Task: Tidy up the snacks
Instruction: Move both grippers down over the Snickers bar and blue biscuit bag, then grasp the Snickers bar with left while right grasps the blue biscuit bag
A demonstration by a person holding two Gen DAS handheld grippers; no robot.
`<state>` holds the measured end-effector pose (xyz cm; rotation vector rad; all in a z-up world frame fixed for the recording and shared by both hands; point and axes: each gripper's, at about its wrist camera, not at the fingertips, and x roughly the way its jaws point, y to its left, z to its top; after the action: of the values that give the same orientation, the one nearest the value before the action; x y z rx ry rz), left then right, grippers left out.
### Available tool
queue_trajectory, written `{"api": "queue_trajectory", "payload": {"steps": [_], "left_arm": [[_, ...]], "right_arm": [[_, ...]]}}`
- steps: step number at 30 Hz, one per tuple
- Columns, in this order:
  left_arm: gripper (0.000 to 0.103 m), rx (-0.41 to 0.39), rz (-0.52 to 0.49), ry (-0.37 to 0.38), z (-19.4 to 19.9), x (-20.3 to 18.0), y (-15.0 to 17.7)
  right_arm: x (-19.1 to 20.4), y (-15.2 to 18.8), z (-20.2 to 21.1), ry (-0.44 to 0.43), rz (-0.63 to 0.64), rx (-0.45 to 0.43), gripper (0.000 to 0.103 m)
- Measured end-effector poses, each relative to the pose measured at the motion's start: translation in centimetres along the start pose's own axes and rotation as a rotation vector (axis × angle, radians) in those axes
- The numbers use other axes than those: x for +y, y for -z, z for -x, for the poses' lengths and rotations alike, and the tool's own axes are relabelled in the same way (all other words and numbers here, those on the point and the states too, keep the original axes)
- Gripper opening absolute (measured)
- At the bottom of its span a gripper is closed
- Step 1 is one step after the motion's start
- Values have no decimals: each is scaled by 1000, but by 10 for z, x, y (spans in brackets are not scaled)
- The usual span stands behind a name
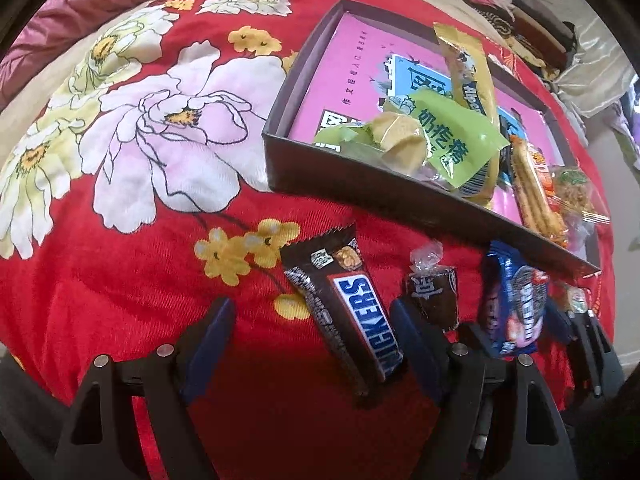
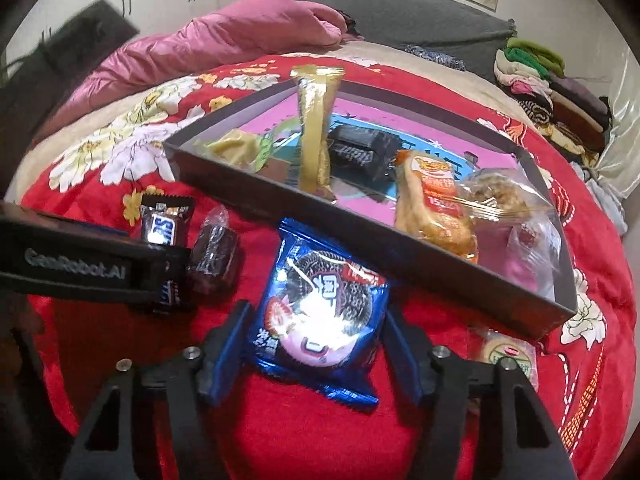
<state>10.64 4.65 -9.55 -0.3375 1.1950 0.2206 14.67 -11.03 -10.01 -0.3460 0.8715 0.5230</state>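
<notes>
A dark box (image 1: 360, 196) with a pink bottom lies on a red flowered bedspread and holds several snacks: a gold wafer pack (image 1: 468, 64), a green pack (image 1: 452, 136) and an orange biscuit pack (image 1: 532, 192). In front of it lie a Snickers bar (image 1: 352, 312), a small brown sweet (image 1: 434, 292) and a blue cookie pack (image 1: 516, 304). My left gripper (image 1: 314, 340) is open around the Snickers bar. My right gripper (image 2: 316, 344) is open with the blue cookie pack (image 2: 320, 308) between its fingers. The box shows in the right wrist view (image 2: 360, 236).
A small round green-labelled snack (image 2: 508, 356) lies right of my right gripper. A pink quilt (image 2: 224, 40) and grey headboard lie behind the box. Folded clothes (image 2: 552, 92) are stacked at the far right. The left gripper's body (image 2: 80, 268) crosses the right wrist view.
</notes>
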Motion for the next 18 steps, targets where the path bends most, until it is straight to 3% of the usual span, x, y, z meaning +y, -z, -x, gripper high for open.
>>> {"api": "queue_trajectory", "payload": {"steps": [6, 13, 18], "left_arm": [[65, -41, -70, -34, -4, -5, 0], [30, -53, -96, -19, 8, 4, 4], [30, -42, -77, 27, 14, 11, 4]], "right_arm": [[-20, -4, 15, -119, -104, -44, 61], [-38, -7, 28, -192, -184, -72, 60], [-35, -6, 25, -209, -169, -44, 60]]}}
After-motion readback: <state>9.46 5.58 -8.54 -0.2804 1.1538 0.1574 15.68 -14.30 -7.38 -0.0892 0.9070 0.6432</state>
